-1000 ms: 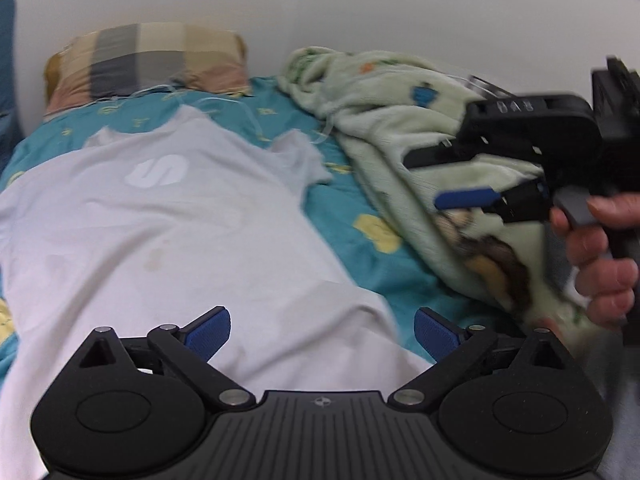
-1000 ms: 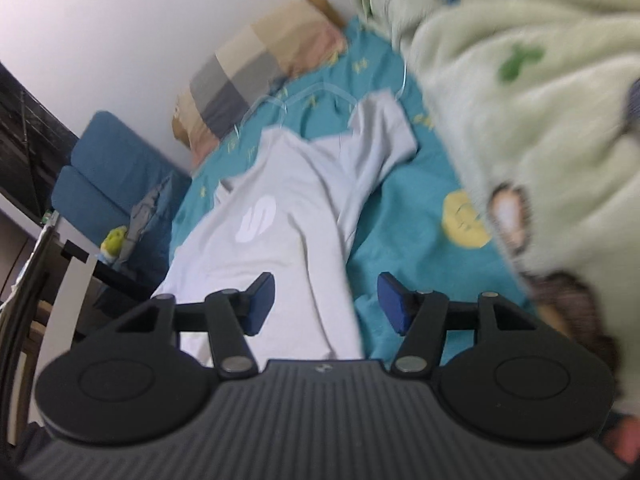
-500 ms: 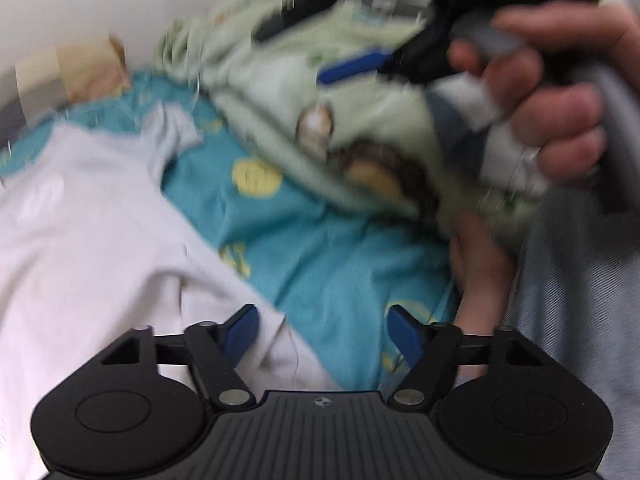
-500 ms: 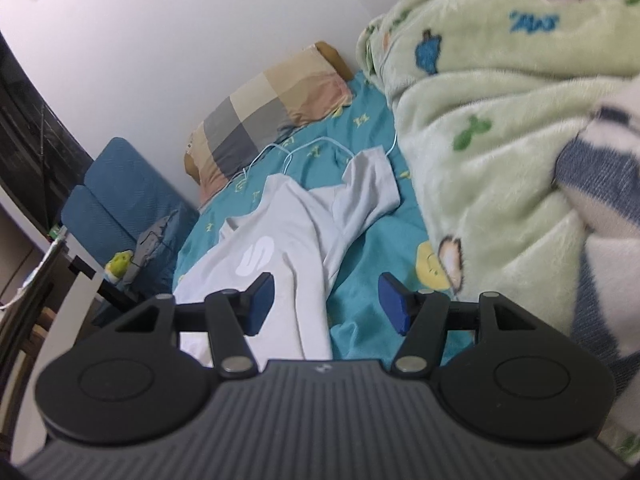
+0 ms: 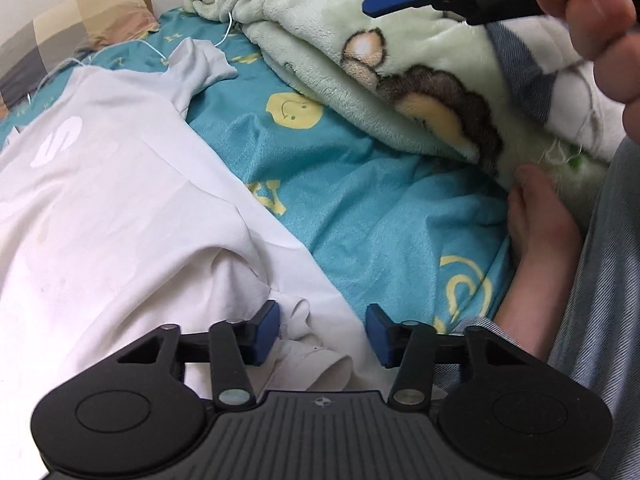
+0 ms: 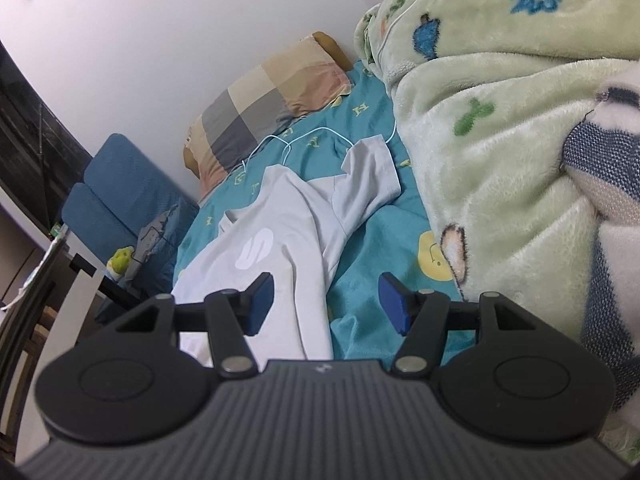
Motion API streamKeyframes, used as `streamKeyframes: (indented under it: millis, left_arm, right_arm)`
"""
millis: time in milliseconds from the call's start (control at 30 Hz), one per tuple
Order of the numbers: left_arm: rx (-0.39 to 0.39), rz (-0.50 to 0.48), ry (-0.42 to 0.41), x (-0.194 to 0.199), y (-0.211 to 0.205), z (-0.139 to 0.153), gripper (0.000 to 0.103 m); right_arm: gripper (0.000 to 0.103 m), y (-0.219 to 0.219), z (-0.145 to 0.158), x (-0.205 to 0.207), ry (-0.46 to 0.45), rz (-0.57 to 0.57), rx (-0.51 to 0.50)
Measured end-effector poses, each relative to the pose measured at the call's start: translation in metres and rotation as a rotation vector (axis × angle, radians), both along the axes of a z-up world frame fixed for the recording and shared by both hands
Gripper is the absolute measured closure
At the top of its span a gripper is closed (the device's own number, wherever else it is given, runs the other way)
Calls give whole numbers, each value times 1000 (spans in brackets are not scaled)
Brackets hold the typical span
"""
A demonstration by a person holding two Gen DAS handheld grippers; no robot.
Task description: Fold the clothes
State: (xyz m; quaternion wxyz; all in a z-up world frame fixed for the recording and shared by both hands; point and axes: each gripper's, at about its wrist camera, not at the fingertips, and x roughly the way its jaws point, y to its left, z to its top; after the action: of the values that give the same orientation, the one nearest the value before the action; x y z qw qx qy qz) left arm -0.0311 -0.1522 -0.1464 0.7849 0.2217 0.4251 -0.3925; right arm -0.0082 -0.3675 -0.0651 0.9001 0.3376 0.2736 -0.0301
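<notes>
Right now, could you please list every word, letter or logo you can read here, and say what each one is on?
"S": white logo on the white T-shirt.
"A", "H", "Y": yellow letters scattered on the teal bedsheet.
Blue lettering on the green blanket: too blurred to read.
Nothing readable on either claw.

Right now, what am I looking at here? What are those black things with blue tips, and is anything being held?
No robot: a person holds a hand tool in each hand, each with a camera looking along two blue-tipped fingers. One picture is from the left gripper, the other from the right gripper. On the teal bed sheet lies a white T-shirt, beside a green blanket and a checked pillow. The left jaws have just been closing around the shirt's bunched corner, not yet pinching it. The right gripper is open, holding nothing.
</notes>
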Motion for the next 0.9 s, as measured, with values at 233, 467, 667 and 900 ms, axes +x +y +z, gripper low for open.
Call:
streamKeyframes:
  millis: [233, 467, 667, 900]
  left_arm:
    - [-92, 99, 45, 12, 21, 14, 97]
    - [-427, 397, 154, 44, 105, 57, 99]
    - [-646, 735, 179, 66, 191, 76, 99]
    - [-672, 902, 163, 72, 224, 76, 99]
  right_arm:
    - [41, 2, -4, 3, 23, 4, -8]
    - [41, -2, -14, 6, 35, 19, 72]
    - [41, 15, -30, 17, 88, 102, 144]
    - [42, 60, -65, 37, 210, 255, 233]
